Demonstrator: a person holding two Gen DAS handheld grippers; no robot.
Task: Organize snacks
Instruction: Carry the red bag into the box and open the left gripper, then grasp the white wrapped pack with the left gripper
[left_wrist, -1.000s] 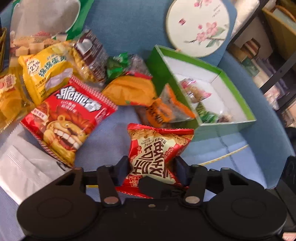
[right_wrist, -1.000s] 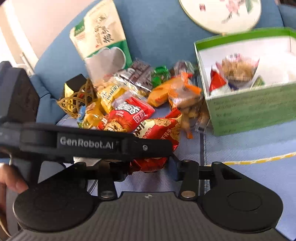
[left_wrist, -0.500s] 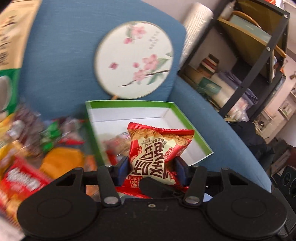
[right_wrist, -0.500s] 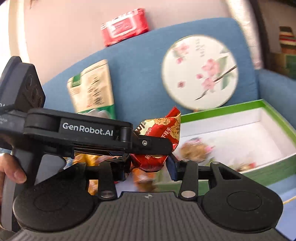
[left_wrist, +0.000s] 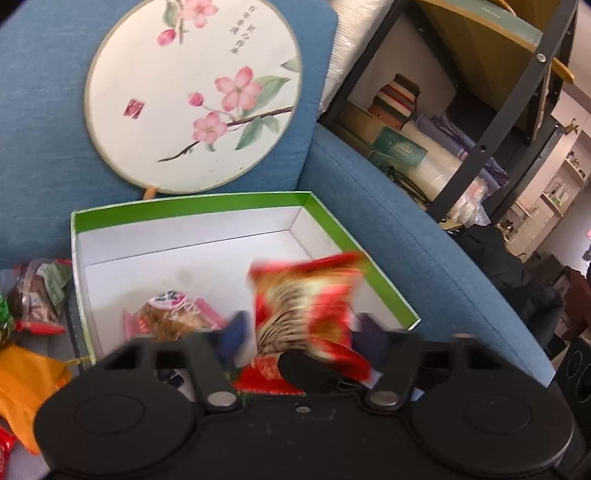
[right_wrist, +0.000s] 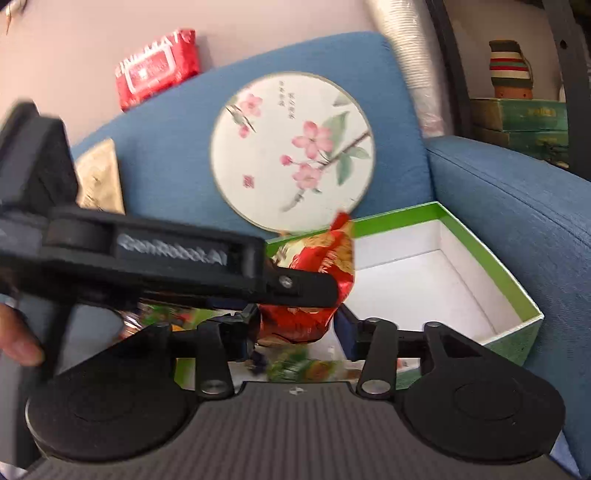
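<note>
My left gripper (left_wrist: 301, 332) is over the green-rimmed white box (left_wrist: 184, 214). Its fingers have spread and the red snack packet (left_wrist: 306, 306), blurred by motion, sits loosely between them above the box floor. A pink-and-brown snack (left_wrist: 173, 314) lies inside the box. In the right wrist view the left gripper's finger (right_wrist: 295, 288) crosses in front with the red packet (right_wrist: 317, 273) at its tip, over the box (right_wrist: 443, 258). My right gripper (right_wrist: 295, 328) is open and empty just behind it.
A round flower-painted fan (left_wrist: 192, 92) leans on the blue sofa back. More snacks (left_wrist: 29, 369) lie left of the box. The blue armrest (left_wrist: 406, 258) borders the box on the right, with shelves (left_wrist: 461, 110) beyond. A red wipes pack (right_wrist: 155, 70) rests on the sofa top.
The left gripper carried the red packet from the sofa seat to over the box, and its fingers have now opened, so the packet is coming loose. The right gripper followed along.
</note>
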